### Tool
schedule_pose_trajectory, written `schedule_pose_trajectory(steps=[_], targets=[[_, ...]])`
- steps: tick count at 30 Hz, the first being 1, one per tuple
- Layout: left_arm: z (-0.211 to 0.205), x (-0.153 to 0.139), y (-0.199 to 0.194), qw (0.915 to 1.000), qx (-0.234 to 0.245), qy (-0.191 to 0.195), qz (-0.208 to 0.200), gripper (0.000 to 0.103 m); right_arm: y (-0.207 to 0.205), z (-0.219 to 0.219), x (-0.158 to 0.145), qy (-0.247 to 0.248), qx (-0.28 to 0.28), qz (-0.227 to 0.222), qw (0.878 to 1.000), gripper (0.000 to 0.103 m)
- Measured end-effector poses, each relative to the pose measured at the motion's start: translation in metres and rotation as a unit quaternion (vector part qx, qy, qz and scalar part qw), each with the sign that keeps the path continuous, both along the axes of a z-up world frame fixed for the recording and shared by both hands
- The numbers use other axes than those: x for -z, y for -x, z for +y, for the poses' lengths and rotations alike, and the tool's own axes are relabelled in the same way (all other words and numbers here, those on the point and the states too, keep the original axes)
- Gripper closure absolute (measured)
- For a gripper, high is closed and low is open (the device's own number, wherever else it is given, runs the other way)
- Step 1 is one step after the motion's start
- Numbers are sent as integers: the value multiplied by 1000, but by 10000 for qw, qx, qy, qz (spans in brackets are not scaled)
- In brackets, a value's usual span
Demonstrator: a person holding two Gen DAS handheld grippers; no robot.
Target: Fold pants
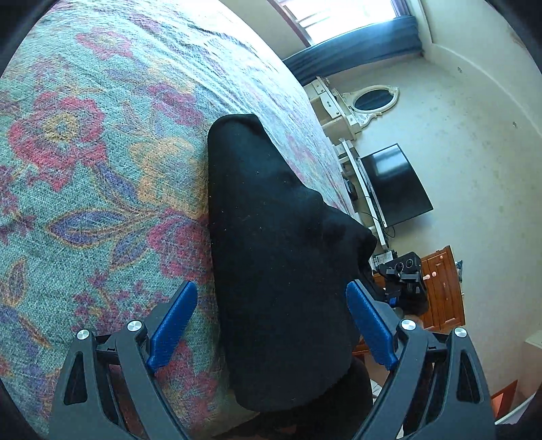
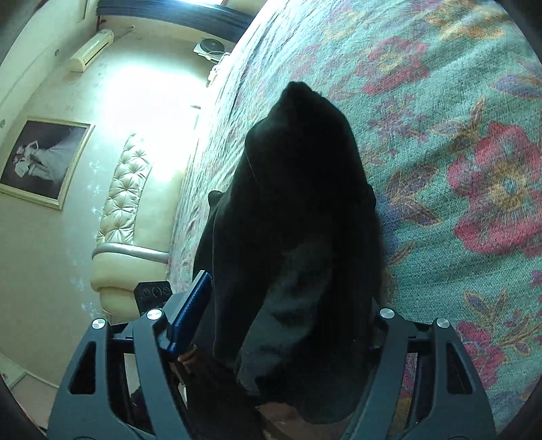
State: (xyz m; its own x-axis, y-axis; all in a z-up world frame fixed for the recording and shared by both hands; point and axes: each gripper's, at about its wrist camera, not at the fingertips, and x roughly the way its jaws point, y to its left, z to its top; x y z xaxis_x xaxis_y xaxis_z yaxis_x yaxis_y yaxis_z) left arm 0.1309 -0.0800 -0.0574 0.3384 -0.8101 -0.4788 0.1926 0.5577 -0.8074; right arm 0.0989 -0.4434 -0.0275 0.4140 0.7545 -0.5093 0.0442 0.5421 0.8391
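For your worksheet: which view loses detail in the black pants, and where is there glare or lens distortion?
Right wrist view: pants almost featureless black, glare washing out the wall. Left wrist view: pants better lit, window blown out. Both: fisheye bends the bedspread.

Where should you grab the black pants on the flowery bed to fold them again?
Probably the near end of the black pants, the edge hanging just over the side of the bed. Come in from this side, along the bundle's length. It lies long and narrow, pointing away, and its near edge already sits between the open fingers of the left hand-held gripper, so either corner is easy to pinch.
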Motion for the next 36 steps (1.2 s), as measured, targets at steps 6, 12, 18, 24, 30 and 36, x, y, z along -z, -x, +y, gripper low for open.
schedule_pose_trajectory(steps=[6, 12, 18, 24, 30, 36], targets=[[2, -2, 4, 9996, -3, 278, -26, 15, -9, 37, -32, -343, -176, -52, 9992, 79], [17, 0, 7, 9967, -237, 772, 61, 15, -5, 30, -32, -943, -92, -165, 9954, 80], [11, -18, 14, 9972, -281, 659, -215, 15, 10, 10, 10, -331, 329, 429, 9980, 70], [-1, -48, 25, 9945, -535, 209, -871, 15, 21, 4, -16, 50, 387, 92, 9992, 32], [-16, -75, 31, 9863, -86, 289, -1622, 15, 36, 5, -8, 920, 453, 412, 9939, 16], [-27, -24, 15, 9949, 98, -86, -1005, 15, 38, 20, 19, -256, 212, 464, 9984, 14]])
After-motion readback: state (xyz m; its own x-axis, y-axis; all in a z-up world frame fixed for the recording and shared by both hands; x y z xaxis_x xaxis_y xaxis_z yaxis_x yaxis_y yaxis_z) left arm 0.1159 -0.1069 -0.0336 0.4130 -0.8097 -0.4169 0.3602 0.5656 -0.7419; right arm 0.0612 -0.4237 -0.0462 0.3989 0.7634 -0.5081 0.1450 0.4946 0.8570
